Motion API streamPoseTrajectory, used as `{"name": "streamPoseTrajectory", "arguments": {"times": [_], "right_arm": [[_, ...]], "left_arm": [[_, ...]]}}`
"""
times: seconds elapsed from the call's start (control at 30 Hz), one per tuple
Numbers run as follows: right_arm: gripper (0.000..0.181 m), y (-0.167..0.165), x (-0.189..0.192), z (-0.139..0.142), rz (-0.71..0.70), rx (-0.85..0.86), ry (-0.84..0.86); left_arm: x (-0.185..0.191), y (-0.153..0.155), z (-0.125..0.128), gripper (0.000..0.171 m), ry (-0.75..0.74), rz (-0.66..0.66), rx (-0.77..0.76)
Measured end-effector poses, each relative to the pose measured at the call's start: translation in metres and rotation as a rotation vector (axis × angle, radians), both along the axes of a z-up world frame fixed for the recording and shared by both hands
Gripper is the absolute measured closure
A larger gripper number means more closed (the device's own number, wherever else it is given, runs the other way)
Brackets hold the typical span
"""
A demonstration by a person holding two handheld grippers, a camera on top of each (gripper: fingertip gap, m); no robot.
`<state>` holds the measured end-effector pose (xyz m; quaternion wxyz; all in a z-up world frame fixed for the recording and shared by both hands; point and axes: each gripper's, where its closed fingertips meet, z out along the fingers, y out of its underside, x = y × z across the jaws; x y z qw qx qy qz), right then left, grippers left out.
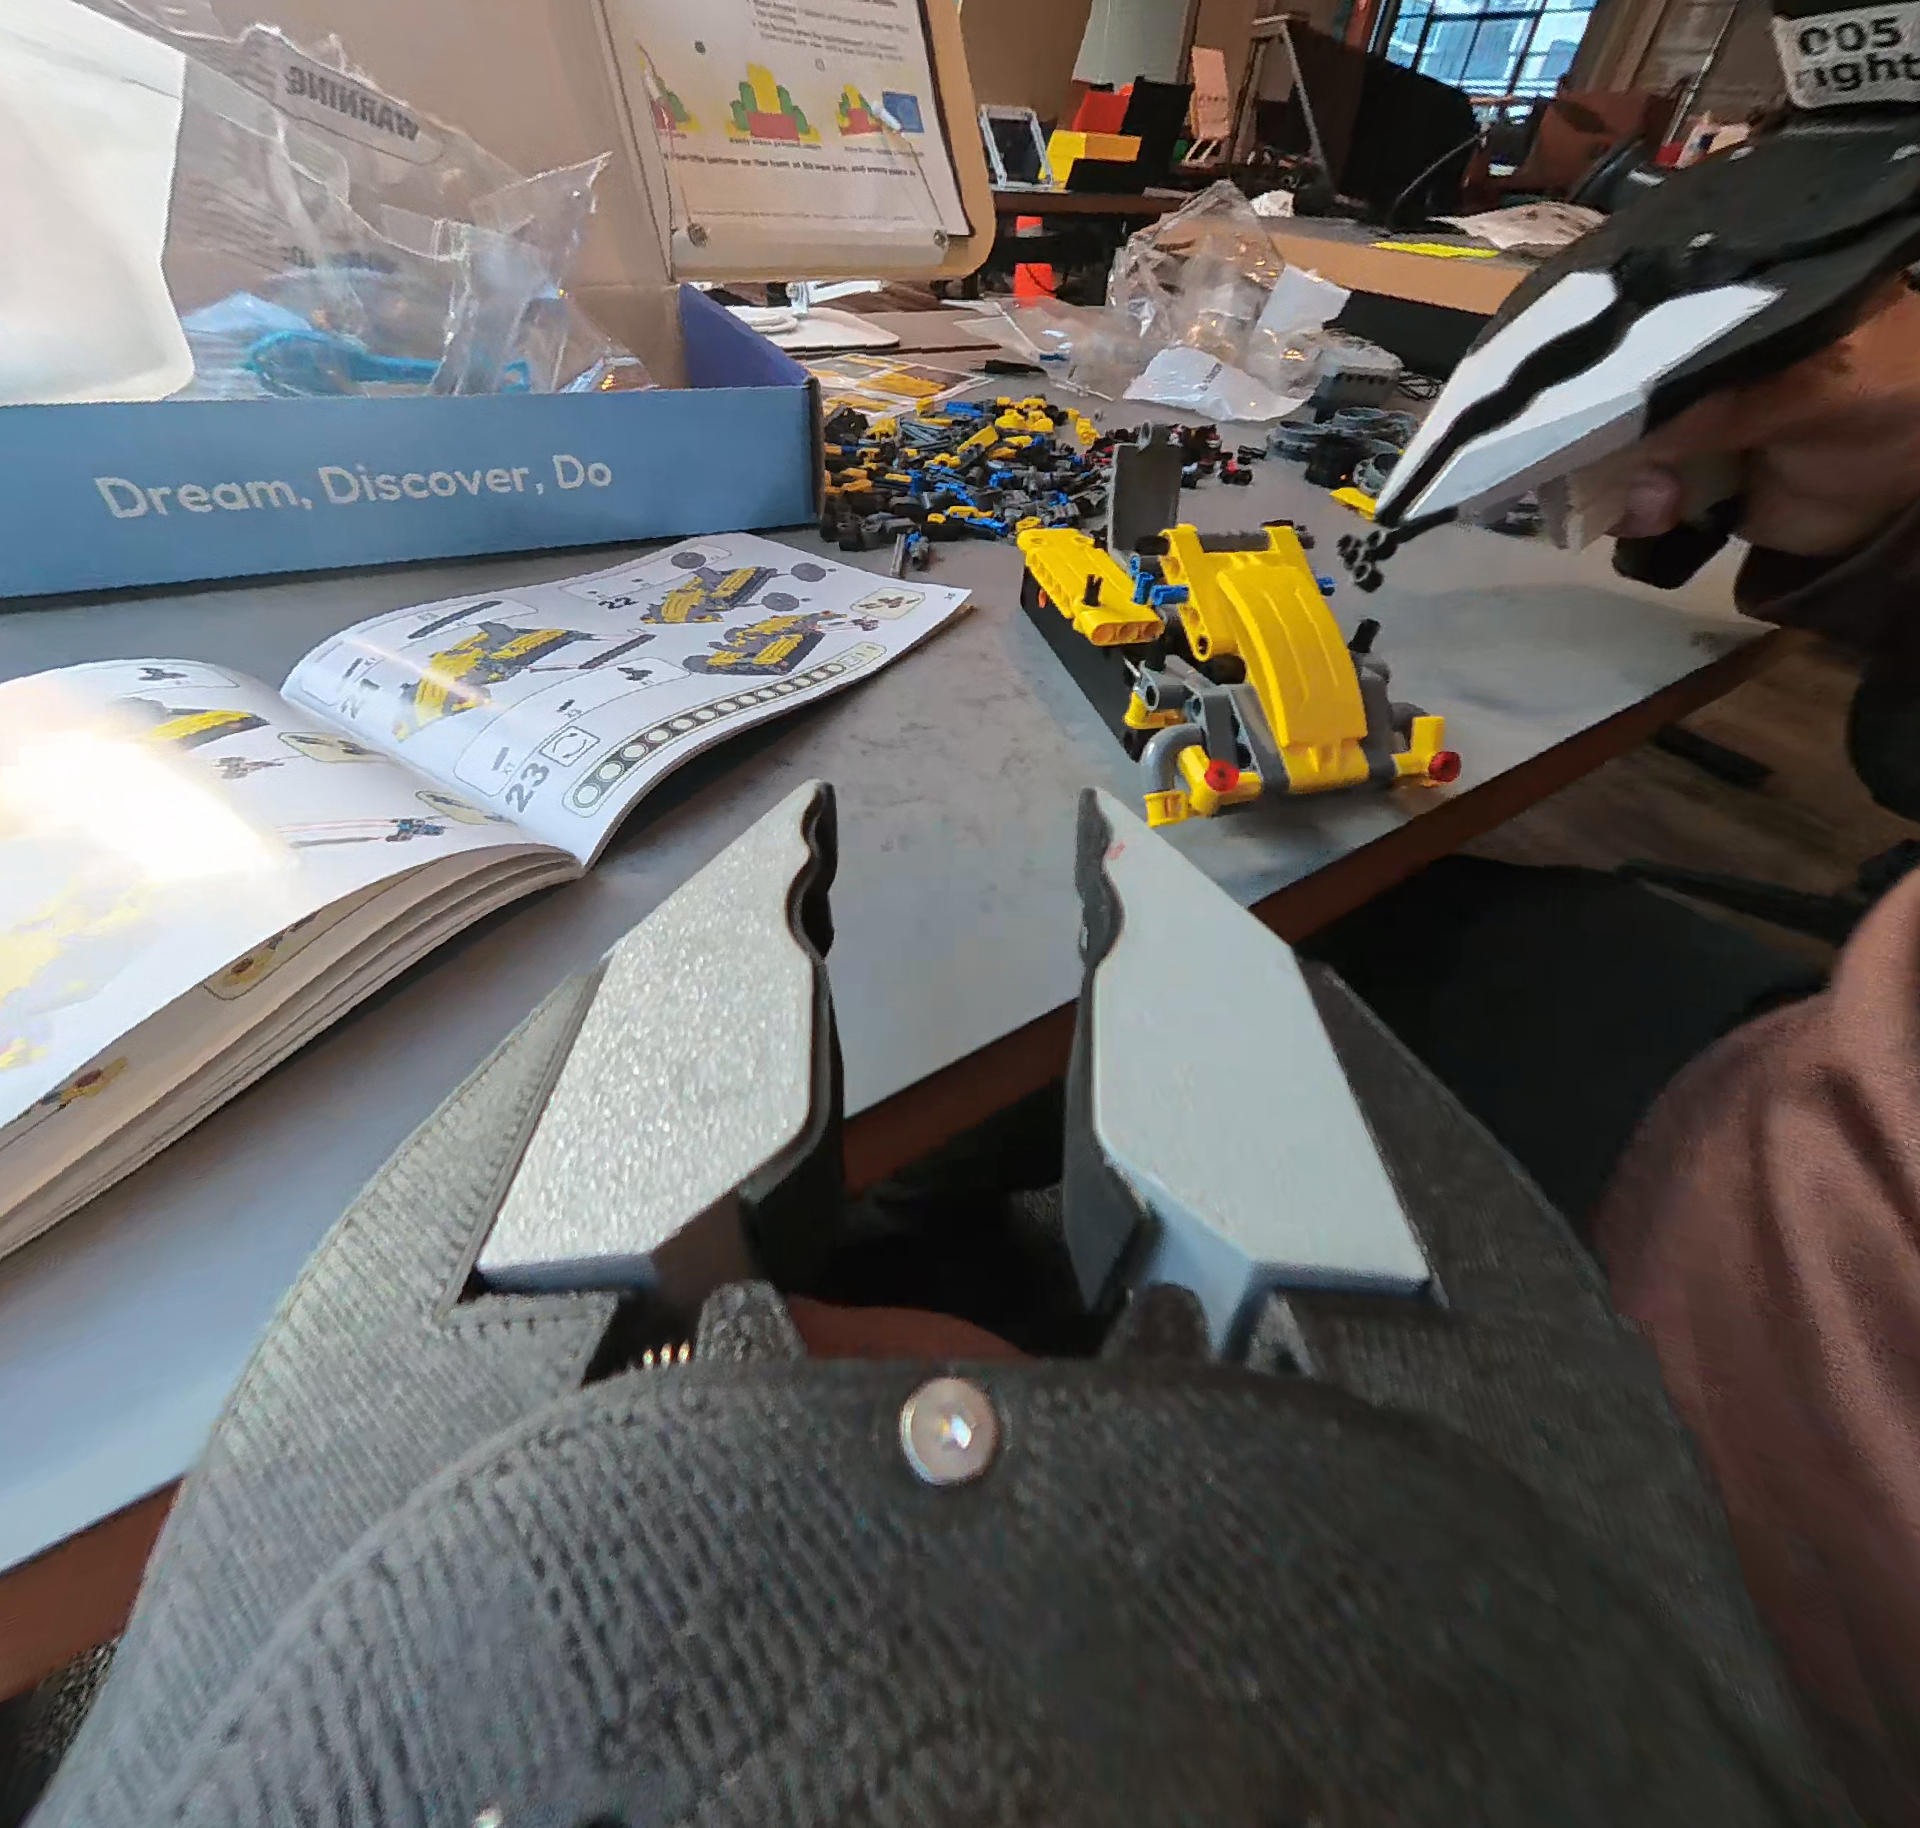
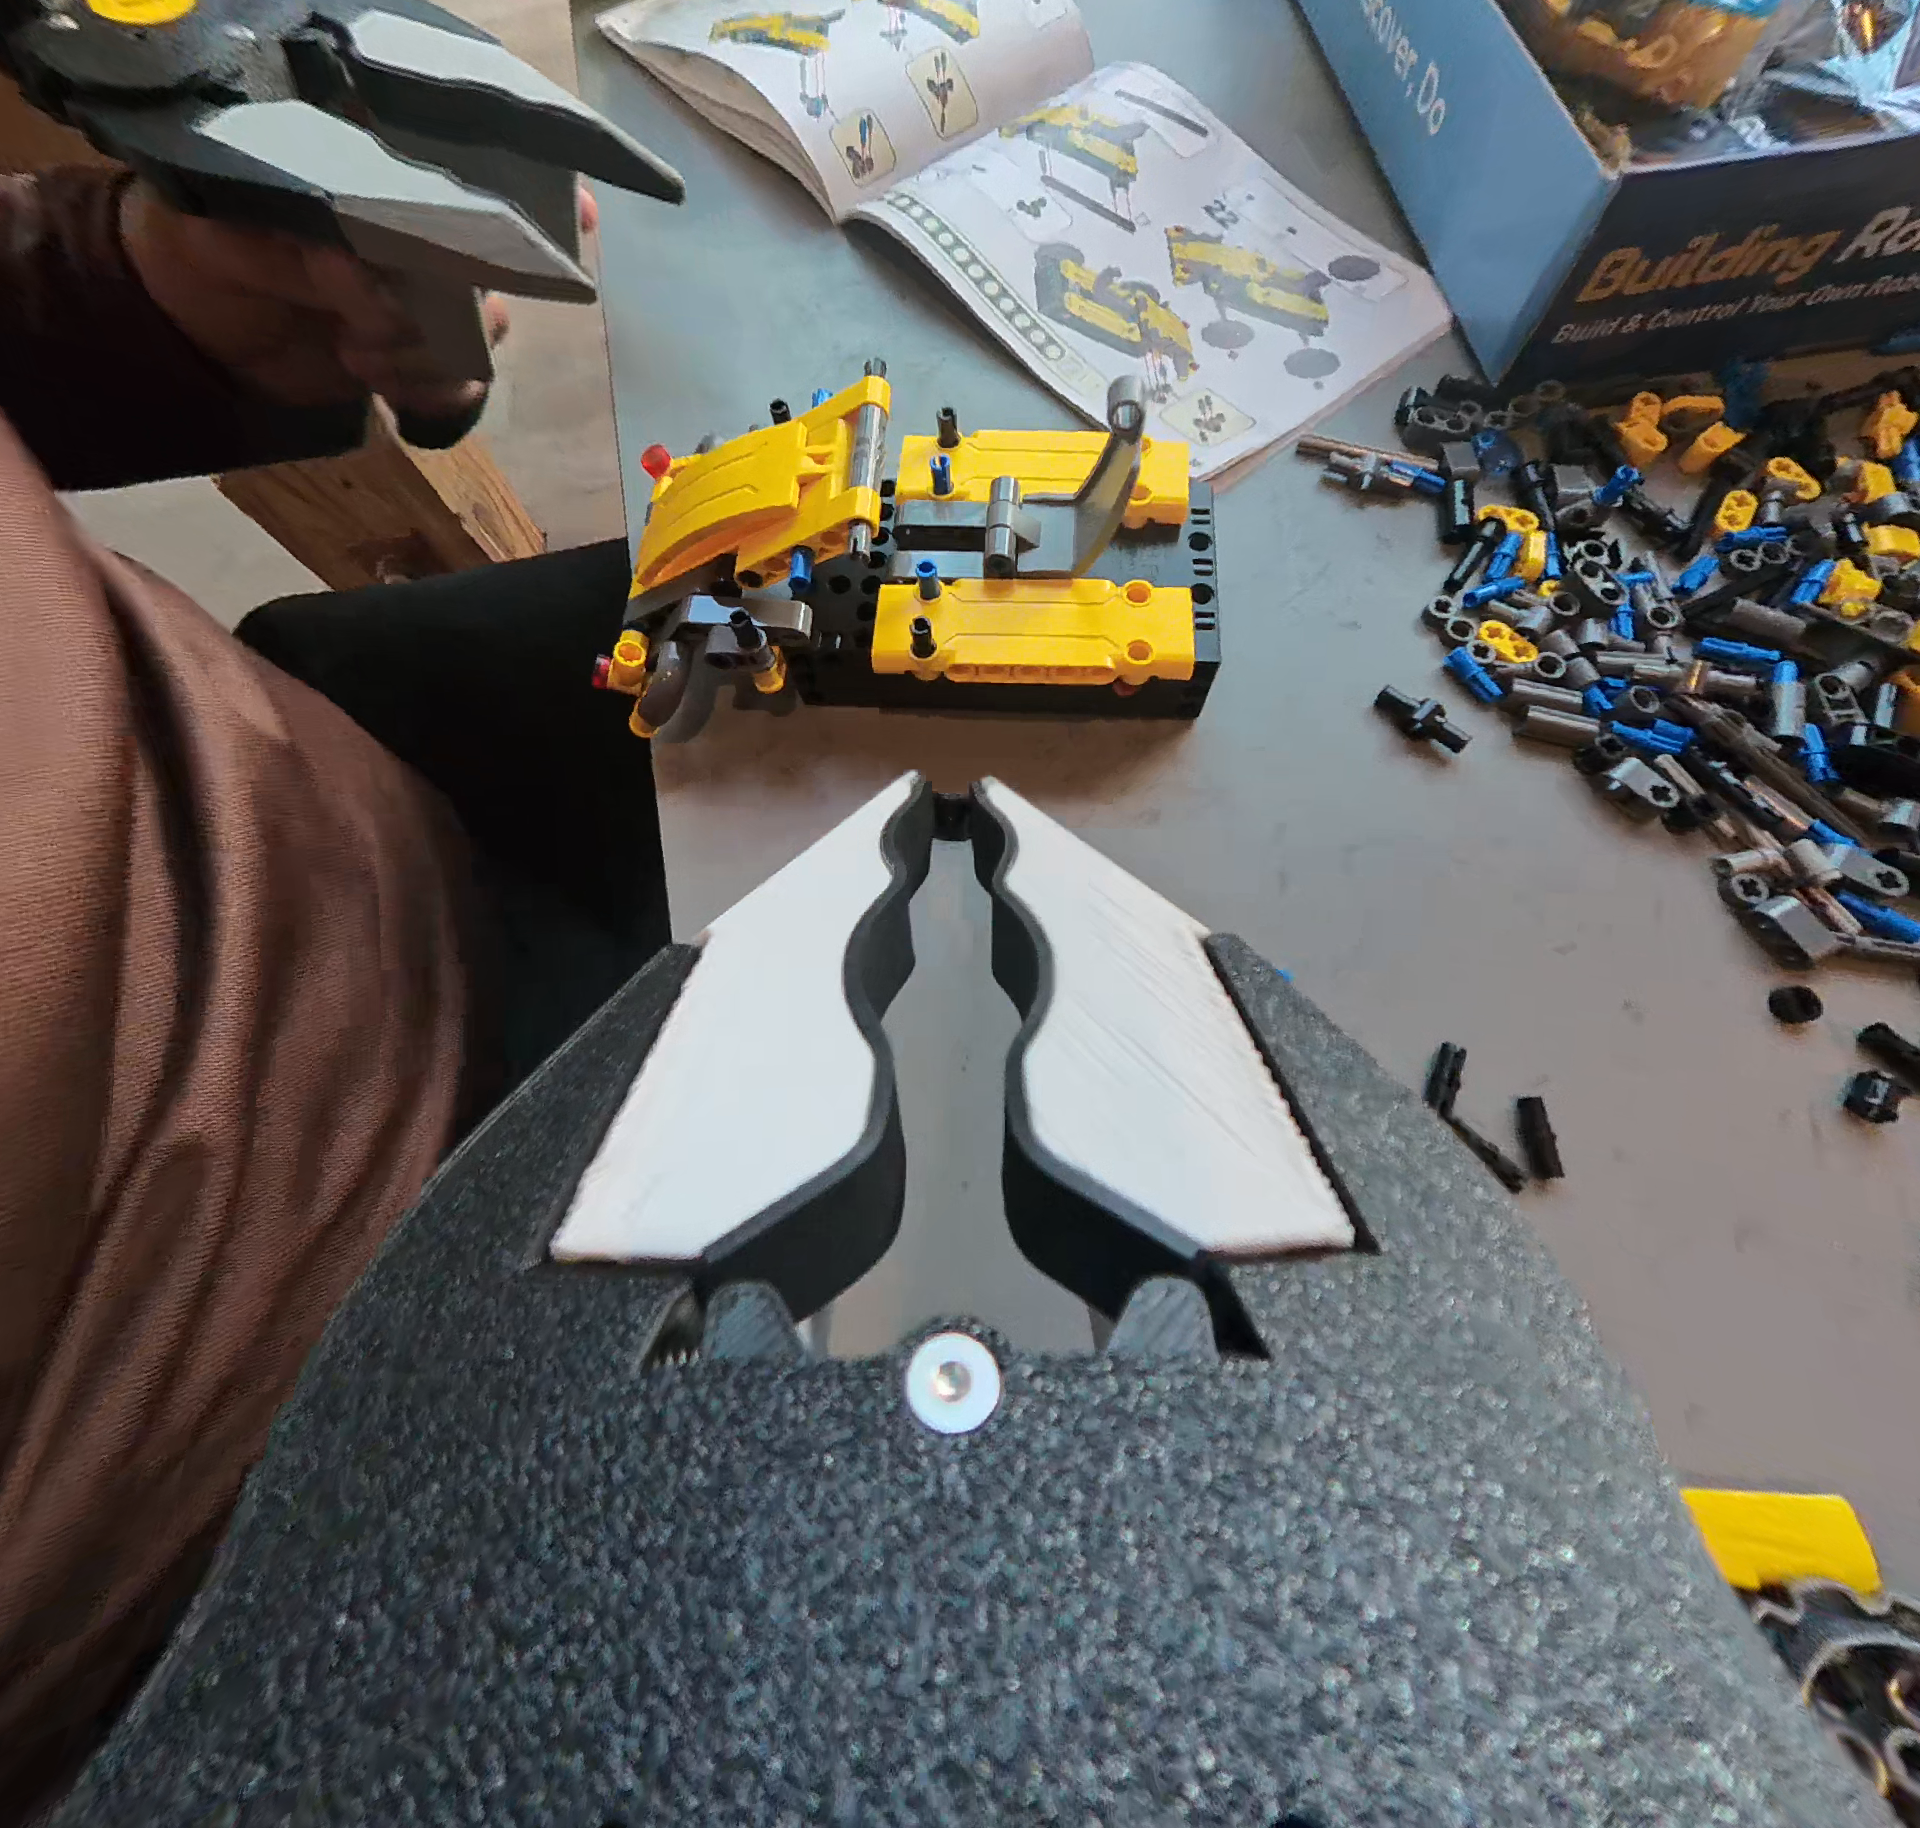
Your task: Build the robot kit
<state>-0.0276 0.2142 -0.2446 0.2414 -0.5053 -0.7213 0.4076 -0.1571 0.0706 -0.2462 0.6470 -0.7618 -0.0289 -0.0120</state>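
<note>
A half-built yellow and black brick vehicle (image 1: 1236, 672) stands on the grey table (image 1: 935, 739) near its front edge; it also shows in the right wrist view (image 2: 935, 563). My right gripper (image 2: 948, 804) is shut on a small black connector piece (image 2: 948, 808) and holds it above the table just beside the vehicle. In the left wrist view that gripper (image 1: 1387, 521) hangs over the vehicle's rear with the black piece (image 1: 1366, 552) at its tips. My left gripper (image 1: 956, 843) is open and empty, above the table edge, short of the vehicle. It shows at the upper left of the right wrist view (image 2: 623, 230).
An open instruction booklet (image 1: 416, 770) lies left of the vehicle. A blue box (image 1: 416, 490) with plastic bags stands behind it. A pile of loose black, blue and yellow pieces (image 2: 1683, 615) lies beside the box. A person's brown sleeve (image 2: 208, 947) is at the table edge. Across from one pair of fingers to the other is roughly 20 cm.
</note>
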Motion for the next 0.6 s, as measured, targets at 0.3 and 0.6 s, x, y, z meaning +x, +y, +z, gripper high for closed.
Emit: {"name": "streamPoseTrajectory", "arguments": {"times": [0.3,0.6], "right_arm": [[0.178,0.003,-0.004,-0.01,0.062,-0.071,0.008],[0.178,0.016,-0.002,-0.017,0.017,-0.076,-0.015]], "left_arm": [[-0.005,0.018,0.007,0.131,-0.017,-0.073,0.07],[-0.001,0.026,0.004,0.134,-0.024,-0.096,0.076]]}}
